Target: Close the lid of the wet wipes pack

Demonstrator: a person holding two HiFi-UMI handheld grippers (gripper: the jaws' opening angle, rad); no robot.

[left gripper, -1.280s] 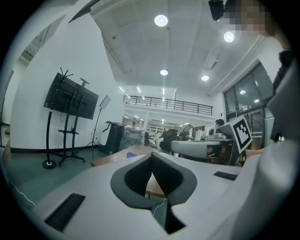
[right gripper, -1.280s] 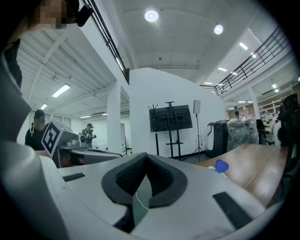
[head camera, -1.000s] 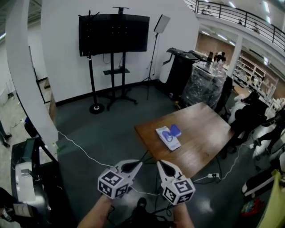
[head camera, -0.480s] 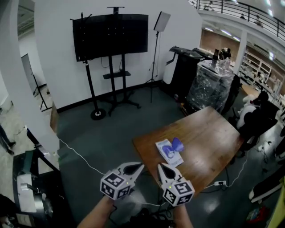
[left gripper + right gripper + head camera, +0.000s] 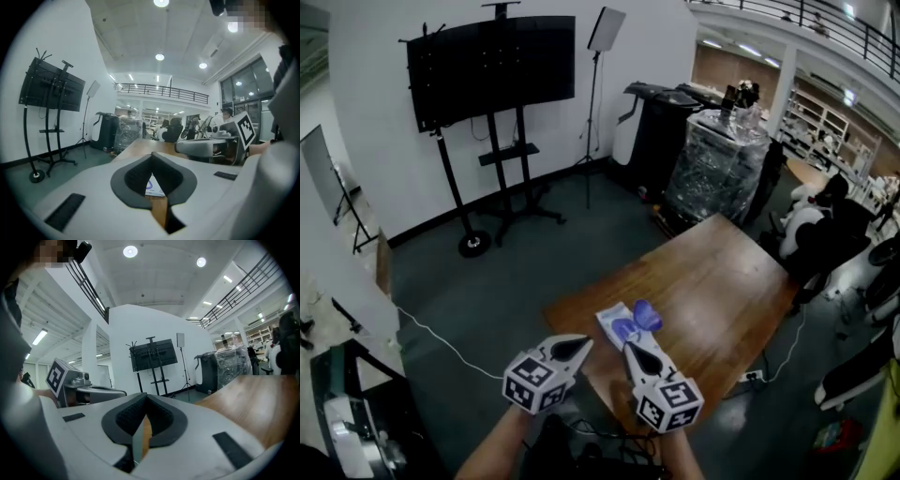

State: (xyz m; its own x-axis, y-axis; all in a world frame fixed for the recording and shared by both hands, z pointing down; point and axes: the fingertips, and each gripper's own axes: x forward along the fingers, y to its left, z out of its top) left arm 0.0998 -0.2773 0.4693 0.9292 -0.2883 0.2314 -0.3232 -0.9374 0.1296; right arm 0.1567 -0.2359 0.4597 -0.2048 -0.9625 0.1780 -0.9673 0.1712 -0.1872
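**A:** What does the left gripper's own camera see?

**B:** The left gripper [image 5: 152, 156] fills the foreground, its jaws meeting at the tips with nothing gripped. Through the slit below them, a white wet wipes pack [image 5: 153, 187] with blue print lies on a wooden table [image 5: 136, 146].

**A:** And beside it?

**B:** The right gripper [image 5: 183, 146] is at right. A dark screen on a stand [image 5: 50, 90] is at far left.
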